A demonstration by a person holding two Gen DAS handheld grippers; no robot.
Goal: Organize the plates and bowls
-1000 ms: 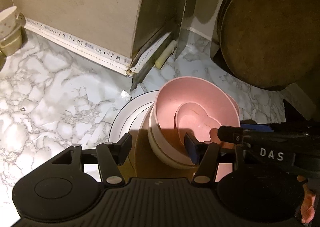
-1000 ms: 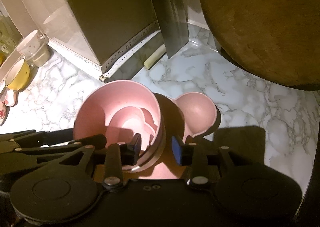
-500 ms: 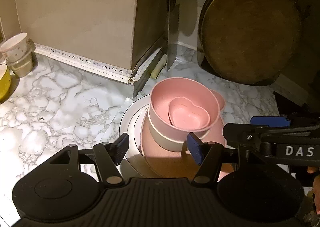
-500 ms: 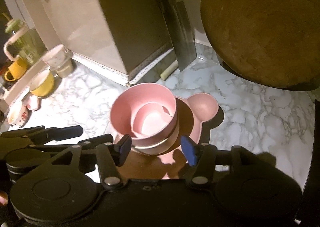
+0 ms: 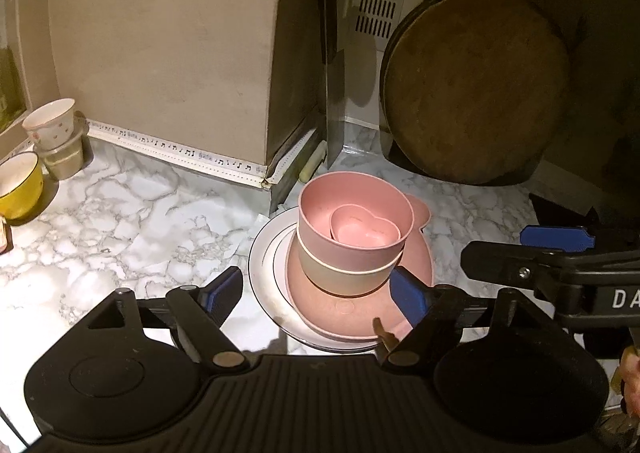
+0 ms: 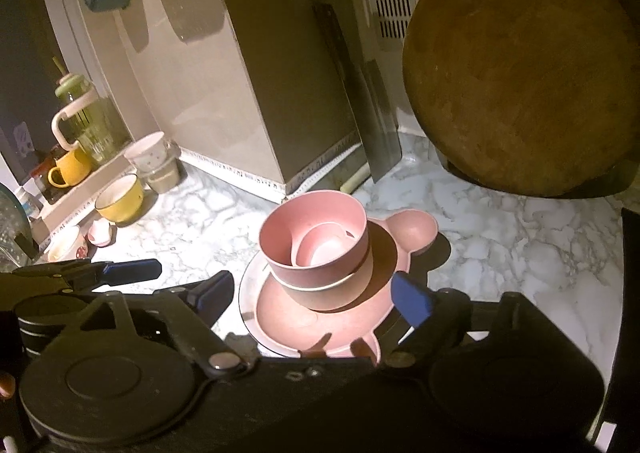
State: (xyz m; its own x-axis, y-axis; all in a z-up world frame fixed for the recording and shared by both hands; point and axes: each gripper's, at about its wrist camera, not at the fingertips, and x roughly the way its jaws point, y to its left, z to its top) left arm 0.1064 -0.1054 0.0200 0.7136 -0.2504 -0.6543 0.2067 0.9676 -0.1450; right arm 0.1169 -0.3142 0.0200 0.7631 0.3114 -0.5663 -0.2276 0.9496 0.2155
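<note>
Pink is pretty much the whole stack right now: a pink bowl (image 5: pixel 354 219) with a little heart-shaped dish (image 5: pixel 365 231) sitting inside it is nesting in a beige bowl (image 5: pixel 344 273), and that's sitting on a pink eared plate (image 5: pixel 340 307), which is lying on a white plate (image 5: pixel 266 273). It's all resting on the marble worktop (image 5: pixel 120 221), near the back edge, just in front of the corner of a tall beige box (image 5: pixel 168 65).

Both grippers are angling down at the stack from the near side. The left gripper (image 5: pixel 316 291) is opening its fingers, one blue pad sitting left of the white plate and the other over the pink plate's right side, neither touching anything. The right gripper (image 6: pixel 310 293) is opening too, its fingers straddling the stack without pressing on it.

A round wooden board (image 5: pixel 476 85) is leaning at the back right, well apart from the stack. A yellow bowl (image 6: pixel 120 199) and some cups are sitting along the worktop's left edge.
</note>
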